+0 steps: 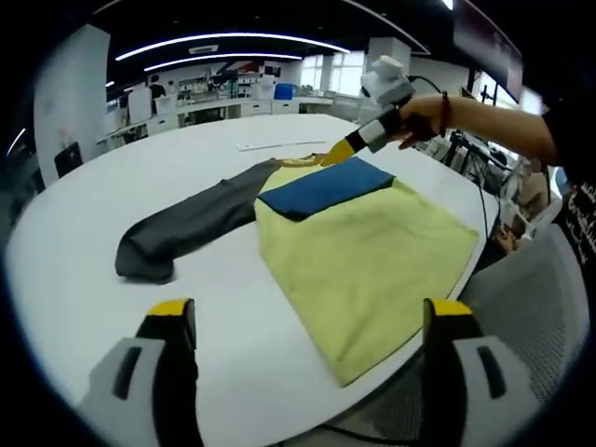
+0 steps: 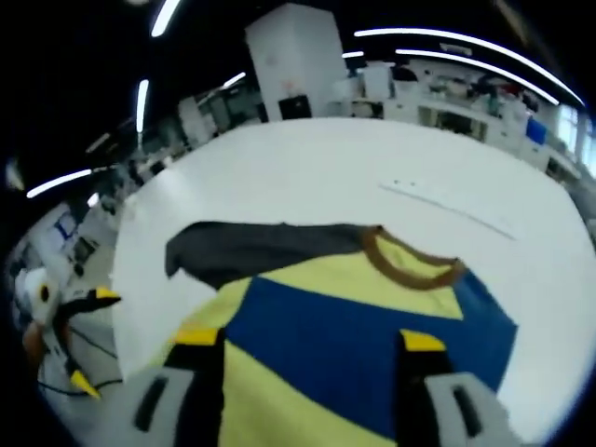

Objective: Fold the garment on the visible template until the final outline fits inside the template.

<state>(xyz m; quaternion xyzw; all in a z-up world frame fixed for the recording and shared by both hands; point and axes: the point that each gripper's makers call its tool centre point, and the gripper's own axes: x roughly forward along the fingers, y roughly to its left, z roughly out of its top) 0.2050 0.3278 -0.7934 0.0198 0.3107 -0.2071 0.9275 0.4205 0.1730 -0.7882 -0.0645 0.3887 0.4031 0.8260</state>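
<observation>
A yellow shirt [image 1: 372, 256] lies flat on the white round table [image 1: 140, 177]. Its blue sleeve [image 1: 326, 188] is folded across the chest, and its dark grey sleeve [image 1: 191, 223] stretches out to the left. My left gripper [image 1: 310, 321] hovers open near the table's front edge, short of the hem. A hand holds my right gripper [image 1: 337, 154] at the collar end. In the right gripper view that gripper [image 2: 310, 343] stands open over the blue sleeve [image 2: 354, 326], with the brown collar [image 2: 410, 265] and grey sleeve [image 2: 251, 247] beyond. The left gripper [image 2: 93, 338] appears at the far left.
A thin white strip [image 1: 279, 145] lies on the table beyond the collar. A grey mesh chair [image 1: 531, 307] stands at the table's right edge, where the shirt's corner overhangs. Desks and shelves line the back of the room.
</observation>
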